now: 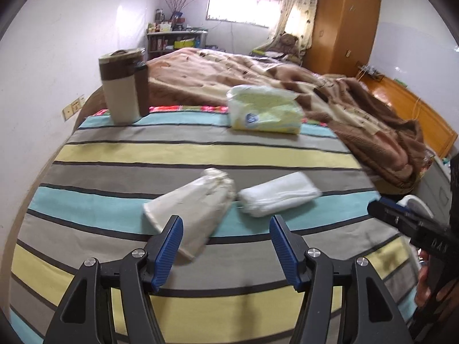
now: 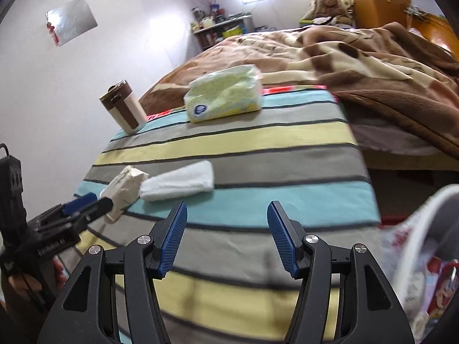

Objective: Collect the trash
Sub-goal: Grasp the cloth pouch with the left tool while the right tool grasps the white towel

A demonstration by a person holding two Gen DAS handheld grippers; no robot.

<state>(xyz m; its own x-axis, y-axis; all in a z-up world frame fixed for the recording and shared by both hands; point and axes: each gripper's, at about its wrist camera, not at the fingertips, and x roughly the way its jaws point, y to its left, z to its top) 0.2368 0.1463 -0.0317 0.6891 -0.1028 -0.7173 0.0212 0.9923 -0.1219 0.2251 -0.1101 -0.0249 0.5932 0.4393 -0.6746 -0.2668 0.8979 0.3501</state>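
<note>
A crumpled cream paper packet and a folded white tissue wad lie side by side on the striped cloth. My left gripper is open and empty, just short of the cream packet. My right gripper is open and empty, a little short of the white wad and the cream packet. The left gripper also shows at the left of the right wrist view. The right gripper shows at the right edge of the left wrist view.
A yellow tissue pack and a brown-and-cream mug stand at the far side of the cloth. A brown blanket covers the bed behind. A white bin holding trash sits low right. A wooden wardrobe stands behind.
</note>
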